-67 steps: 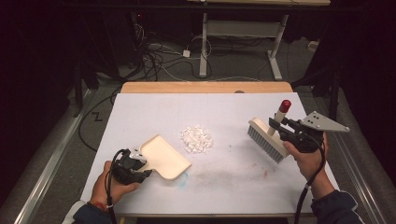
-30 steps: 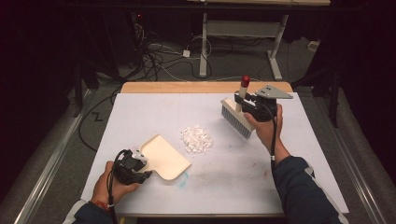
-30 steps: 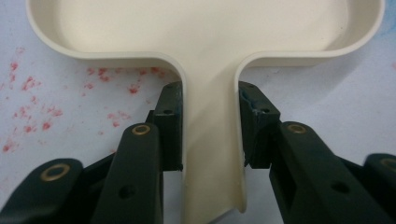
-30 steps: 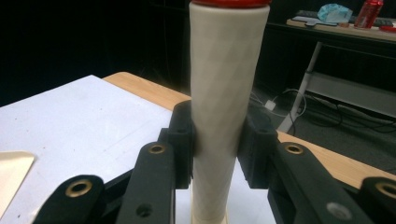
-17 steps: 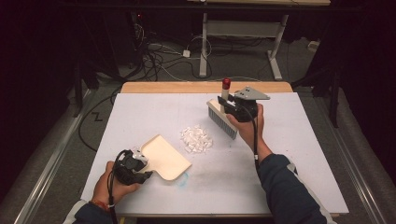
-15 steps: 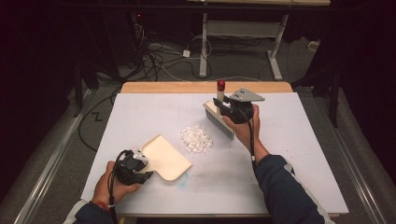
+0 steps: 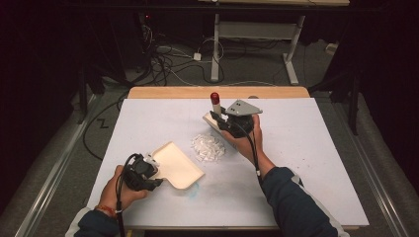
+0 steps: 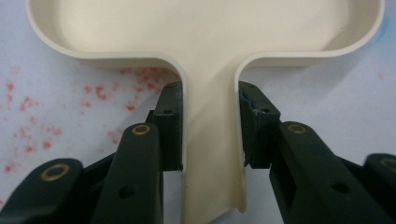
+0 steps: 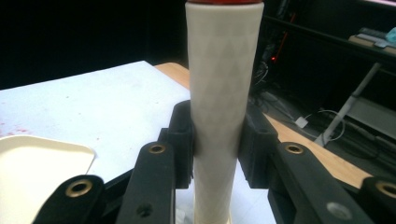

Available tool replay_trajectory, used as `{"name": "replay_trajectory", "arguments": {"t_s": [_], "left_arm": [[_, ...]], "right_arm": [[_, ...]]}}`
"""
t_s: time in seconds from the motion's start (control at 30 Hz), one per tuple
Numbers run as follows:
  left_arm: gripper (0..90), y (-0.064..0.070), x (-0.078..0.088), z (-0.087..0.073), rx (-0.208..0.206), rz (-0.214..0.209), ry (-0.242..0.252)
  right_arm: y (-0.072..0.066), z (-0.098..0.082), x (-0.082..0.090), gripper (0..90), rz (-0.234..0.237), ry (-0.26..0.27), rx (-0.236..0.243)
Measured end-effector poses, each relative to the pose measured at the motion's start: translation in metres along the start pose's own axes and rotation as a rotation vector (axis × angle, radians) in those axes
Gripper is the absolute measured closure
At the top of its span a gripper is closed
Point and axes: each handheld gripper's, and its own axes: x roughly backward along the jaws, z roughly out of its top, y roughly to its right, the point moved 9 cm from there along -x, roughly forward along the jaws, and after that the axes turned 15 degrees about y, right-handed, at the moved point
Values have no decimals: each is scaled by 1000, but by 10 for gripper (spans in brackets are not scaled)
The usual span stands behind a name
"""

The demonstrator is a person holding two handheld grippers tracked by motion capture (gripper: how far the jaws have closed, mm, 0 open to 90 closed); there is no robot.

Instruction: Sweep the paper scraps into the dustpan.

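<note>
A cream dustpan (image 7: 177, 161) lies flat on the white table (image 7: 306, 148), its mouth toward a small pile of white scraps (image 7: 208, 146). My left gripper (image 7: 142, 174) is shut on the dustpan's handle; in the left gripper view the pads (image 8: 171, 122) press both sides of the handle of the dustpan (image 8: 201, 28). My right gripper (image 7: 232, 122) is shut on a brush (image 7: 213, 120) just behind the pile, with its red-capped handle end (image 7: 215, 97) pointing up. In the right gripper view the white handle (image 9: 219, 88) stands upright between the jaws of the gripper (image 9: 217, 128).
A wooden strip (image 7: 217, 92) borders the table's far edge, with cables (image 7: 168, 54) and desk legs (image 7: 291, 59) on the floor beyond. Red speckles (image 8: 28, 98) mark the table near the dustpan handle. A faint blue smudge (image 7: 193, 190) lies by the dustpan.
My right gripper has carried the brush from the table's right side leftward, to just behind the scrap pile. The left gripper and dustpan have stayed in place.
</note>
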Motion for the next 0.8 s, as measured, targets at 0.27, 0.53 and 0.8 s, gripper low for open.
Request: {"name": "replay_trajectory", "arguments": {"t_s": [0.27, 0.53, 0.8], "left_arm": [[637, -1, -4, 8, -17, -15, -15], [636, -2, -5, 10, -17, -10, -14], [635, -2, -6, 12, -12, 3, -12]], "right_arm": [[-7, 0, -7, 704, 31, 14, -23], [-32, -1, -5, 697, 100, 29, -24], [-45, 1, -1, 696, 119, 70, -42]]}}
